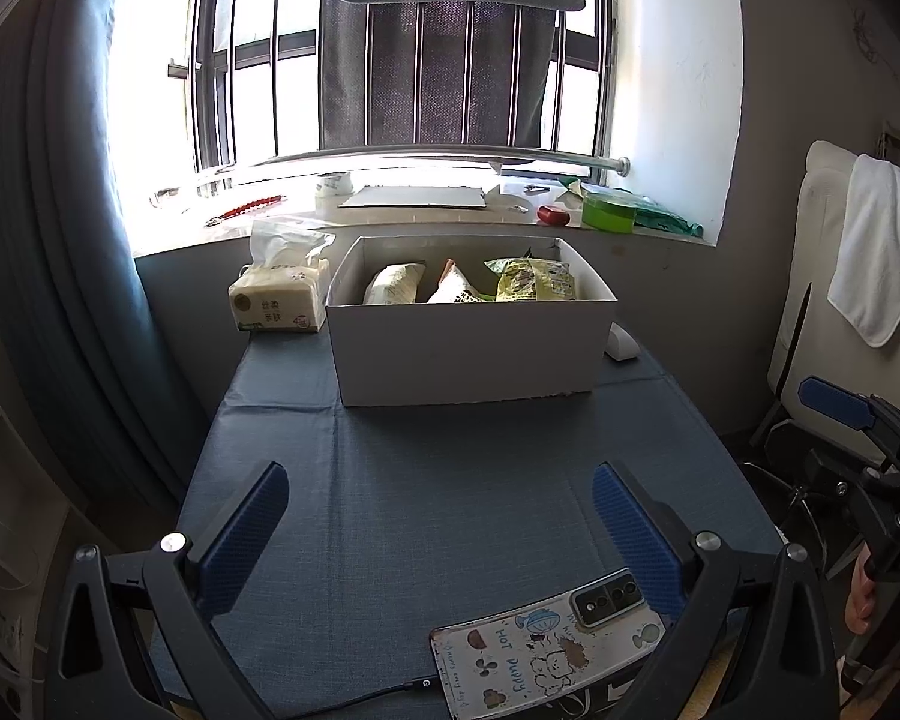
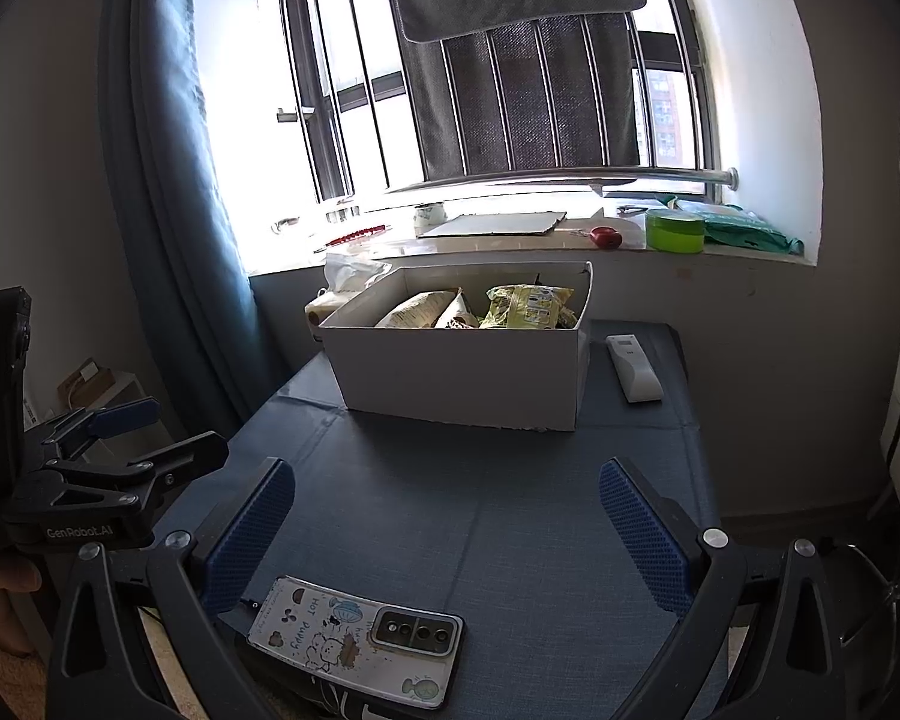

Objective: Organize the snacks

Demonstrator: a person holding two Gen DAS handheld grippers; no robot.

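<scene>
white remote (image 2: 633, 367) clear only in right view | both hand-held grippers (image 1: 438, 531) (image 2: 447, 531) agape

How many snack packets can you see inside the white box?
3: a pale packet at the left, a white one in the middle, a green one at the right. The box wall may hide others.

Both wrist cameras face the window from the table's (image 1: 450, 480) near edge — sharing the white box (image 2: 462, 372).
</scene>
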